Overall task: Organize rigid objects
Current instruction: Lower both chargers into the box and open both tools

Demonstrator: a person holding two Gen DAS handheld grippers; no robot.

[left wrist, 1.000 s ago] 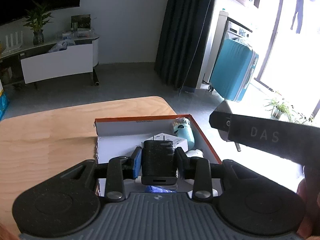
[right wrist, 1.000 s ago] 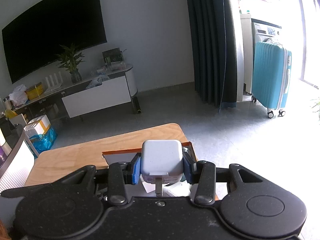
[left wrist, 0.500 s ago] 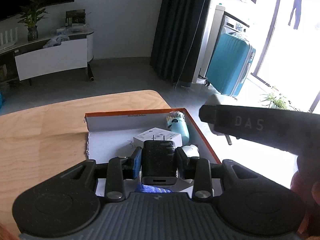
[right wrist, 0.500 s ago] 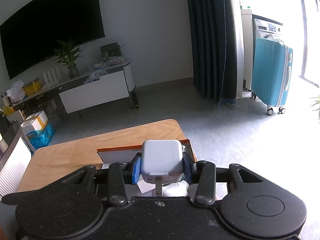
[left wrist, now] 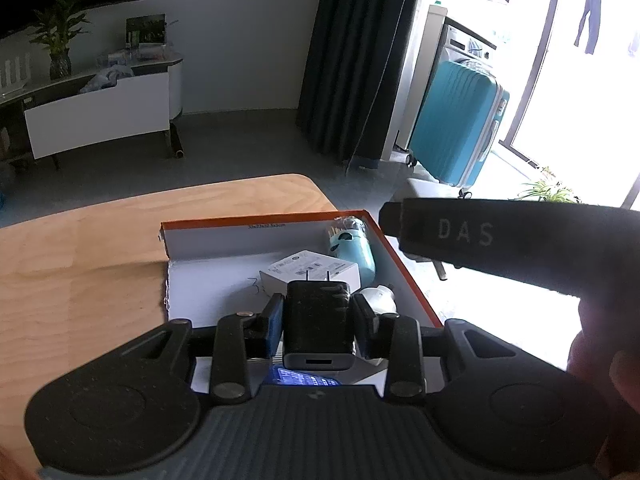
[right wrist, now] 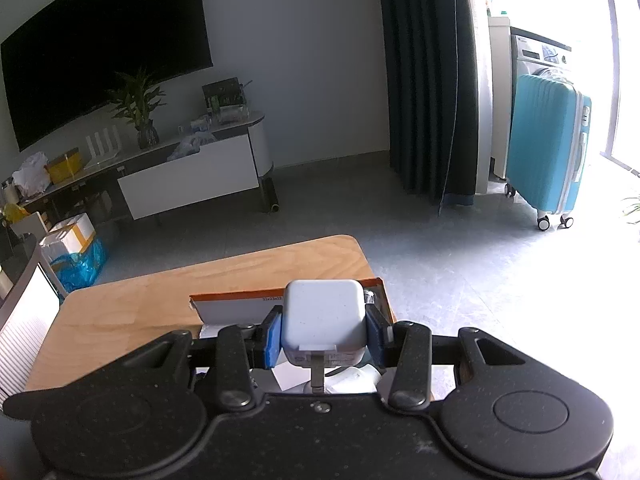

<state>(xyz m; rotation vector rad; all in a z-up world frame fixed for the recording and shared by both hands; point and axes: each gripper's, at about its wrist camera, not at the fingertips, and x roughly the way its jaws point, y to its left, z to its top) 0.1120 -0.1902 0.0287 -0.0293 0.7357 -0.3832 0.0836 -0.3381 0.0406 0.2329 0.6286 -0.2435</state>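
Both grippers pinching chargers above the box

The left gripper [left wrist: 318, 320] fingers pinch a black charger [left wrist: 319, 322], the right gripper [right wrist: 323, 330] fingers a white charger [right wrist: 324, 322]; beyond the fingers lies the orange-rimmed box [left wrist: 248, 240] on the bench [left wrist: 80, 260], holding a teal bottle [left wrist: 354, 248].

— Where do we stand over the table [left wrist: 80, 248]?

— Our left gripper [left wrist: 318, 320] hangs above the near part of the open box [left wrist: 260, 222], which sits at the table's far right corner. The charger [left wrist: 318, 320] sits between our fingers, prongs pointing away.

— And inside the box?

— A small carton [left wrist: 310, 268] lies just beyond the charger, a bottle [left wrist: 354, 248] against the right wall, a bulb-like piece [left wrist: 380, 298] nearer us.

— Our right gripper [right wrist: 323, 328]?

— To the right of the box, with the cube adapter [right wrist: 323, 320] between its fingers.
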